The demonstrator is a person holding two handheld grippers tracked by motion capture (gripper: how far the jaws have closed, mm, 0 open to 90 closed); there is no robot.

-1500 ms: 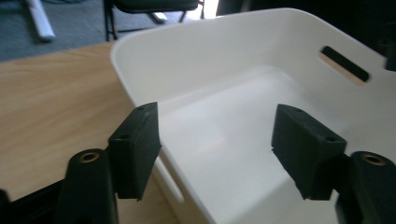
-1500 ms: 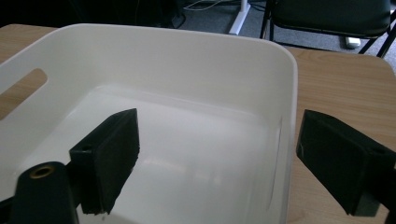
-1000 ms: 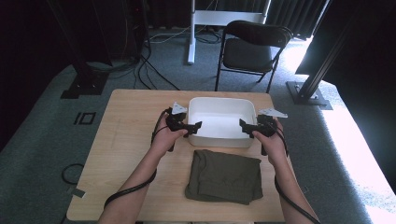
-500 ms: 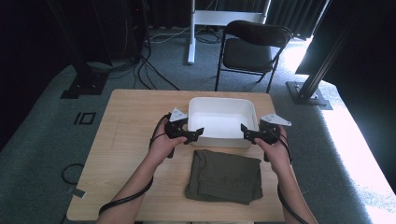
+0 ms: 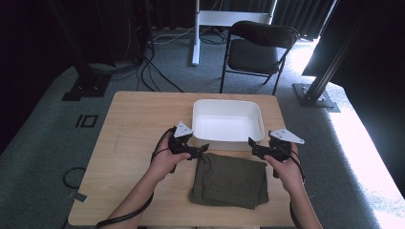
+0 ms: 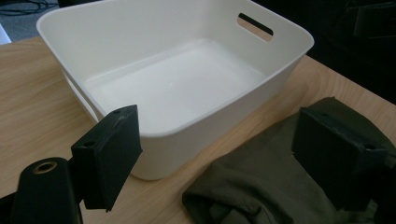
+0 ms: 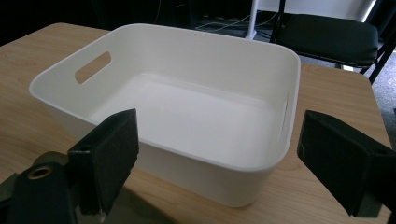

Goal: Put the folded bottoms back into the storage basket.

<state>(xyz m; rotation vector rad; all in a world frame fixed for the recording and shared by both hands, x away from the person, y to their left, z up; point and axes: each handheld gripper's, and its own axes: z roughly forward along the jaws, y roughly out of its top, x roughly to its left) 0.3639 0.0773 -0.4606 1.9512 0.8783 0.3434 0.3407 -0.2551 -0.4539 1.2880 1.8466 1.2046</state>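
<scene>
A folded olive-green cloth [image 5: 231,179] lies on the wooden table [image 5: 129,143], just in front of an empty white plastic bin [image 5: 228,121] with handle slots. My left gripper [image 5: 203,148] hovers open by the cloth's far left corner, nothing between its pads. In the left gripper view the bin [image 6: 187,84] is ahead and the cloth [image 6: 261,186] lies low at the right, under the open left gripper [image 6: 222,144]. My right gripper [image 5: 251,144] is open near the cloth's far right corner. In the right gripper view the right gripper [image 7: 224,154] faces the bin [image 7: 196,107].
A black folding chair [image 5: 260,47] stands beyond the table's far edge, with a white stand [image 5: 196,28] and cables on the floor behind. Bare tabletop stretches to the left of the bin and cloth. A dark frame post [image 5: 315,90] rises at the right.
Both hands have drawn back from the bin's near corners toward the person and now sit over the far corners of the cloth. The bin and cloth have not moved.
</scene>
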